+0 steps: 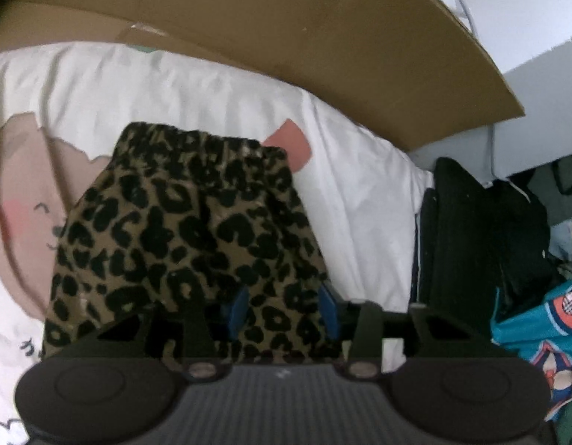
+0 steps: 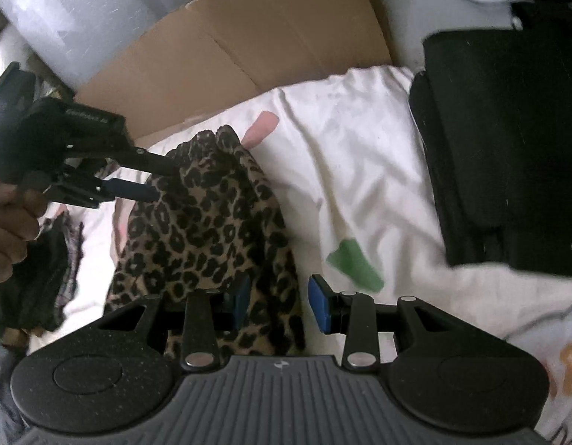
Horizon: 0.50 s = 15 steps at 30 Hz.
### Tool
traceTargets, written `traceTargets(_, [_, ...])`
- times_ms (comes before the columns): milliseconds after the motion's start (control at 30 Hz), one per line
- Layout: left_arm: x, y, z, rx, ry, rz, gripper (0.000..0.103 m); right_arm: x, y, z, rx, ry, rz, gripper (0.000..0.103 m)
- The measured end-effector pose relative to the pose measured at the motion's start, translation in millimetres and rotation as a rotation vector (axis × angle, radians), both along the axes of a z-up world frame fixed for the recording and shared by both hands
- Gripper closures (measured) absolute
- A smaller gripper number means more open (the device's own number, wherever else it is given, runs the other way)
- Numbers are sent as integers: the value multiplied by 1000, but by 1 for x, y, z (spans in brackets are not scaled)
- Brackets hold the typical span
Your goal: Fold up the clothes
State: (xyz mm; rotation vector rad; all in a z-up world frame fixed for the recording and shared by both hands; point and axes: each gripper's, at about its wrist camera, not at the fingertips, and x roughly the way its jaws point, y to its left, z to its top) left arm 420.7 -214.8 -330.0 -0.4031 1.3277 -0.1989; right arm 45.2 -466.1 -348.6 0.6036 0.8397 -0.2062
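Between the blue pads of both claws hangs the leopard-print garment. Left claw grips its top edge, half-closed. Right claw stands partly open; whether it pinches the cloth I cannot tell.

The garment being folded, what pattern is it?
Leopard print, black spots on tan; clearest in the left wrist view.

Soft, even daylight, bright on the white bedsheet, which nearly washes out toward 12 o'clock. Both views are slightly blurred throughout. Fisheye bending curves the cardboard; corners darken. Black bag shows no detail.
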Motion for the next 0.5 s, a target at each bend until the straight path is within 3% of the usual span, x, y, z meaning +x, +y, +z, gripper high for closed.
traceTargets(233, [8,0,-17,-3,-21,20,59,3,2,-13,-12,-62,38,63])
traceTargets(500, [15,-12,-30,1,-21,18,62,17,18,-20,-20,-71,72,63])
